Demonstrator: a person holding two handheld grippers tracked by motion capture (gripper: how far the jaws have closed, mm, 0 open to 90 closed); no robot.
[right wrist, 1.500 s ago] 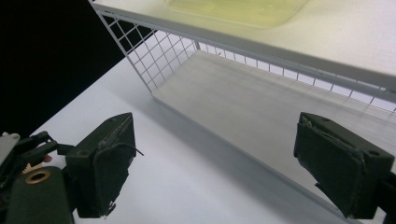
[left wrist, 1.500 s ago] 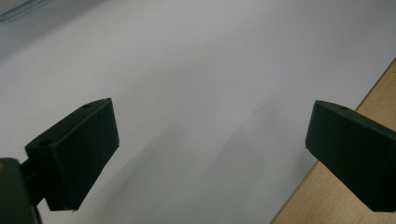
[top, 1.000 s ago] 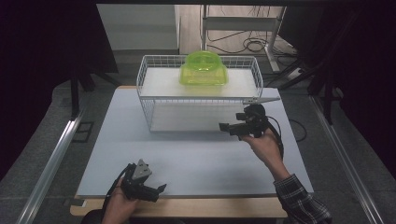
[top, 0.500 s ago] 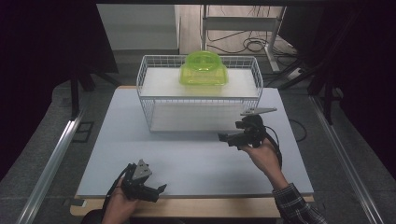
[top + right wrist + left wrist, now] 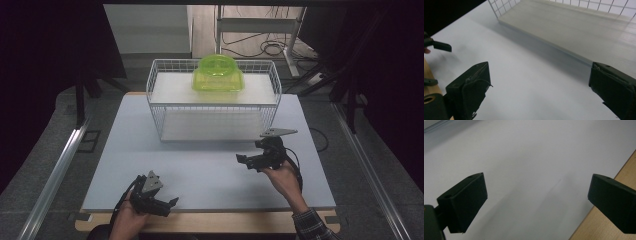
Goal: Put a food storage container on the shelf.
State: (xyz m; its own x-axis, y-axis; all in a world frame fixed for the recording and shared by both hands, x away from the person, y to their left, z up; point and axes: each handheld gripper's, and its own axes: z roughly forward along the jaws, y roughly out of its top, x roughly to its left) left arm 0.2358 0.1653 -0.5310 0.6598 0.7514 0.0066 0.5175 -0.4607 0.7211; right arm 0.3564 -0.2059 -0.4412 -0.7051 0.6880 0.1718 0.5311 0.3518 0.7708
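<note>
A white wire basket (image 5: pixel 156 102) stands at the back of the table with a pale board inside it. A green see-through plastic dome (image 5: pixel 218 75) rests on that board's upper level. My right gripper (image 5: pixel 246 162) hovers low over the white mat, in front of the basket's right corner, jaws pointing left. Its jaws have just been opening and stand open with nothing between them (image 5: pixel 539 82); the basket's floor board (image 5: pixel 564 27) lies ahead of it. My left gripper (image 5: pixel 169 206) sits at the table's front left, open and empty (image 5: pixel 536 195) above the mat.
The white mat (image 5: pixel 210 150) covers most of the table, and a wooden strip (image 5: pixel 626 167) runs along the front edge. Cables and a stand's legs (image 5: pixel 270 47) lie on the floor behind the basket. A metal rail (image 5: pixel 55 175) runs along the left.
My right gripper has sunk and come nearer, from beside the basket's right front corner down toward the mat. The left gripper has stayed where it was.
</note>
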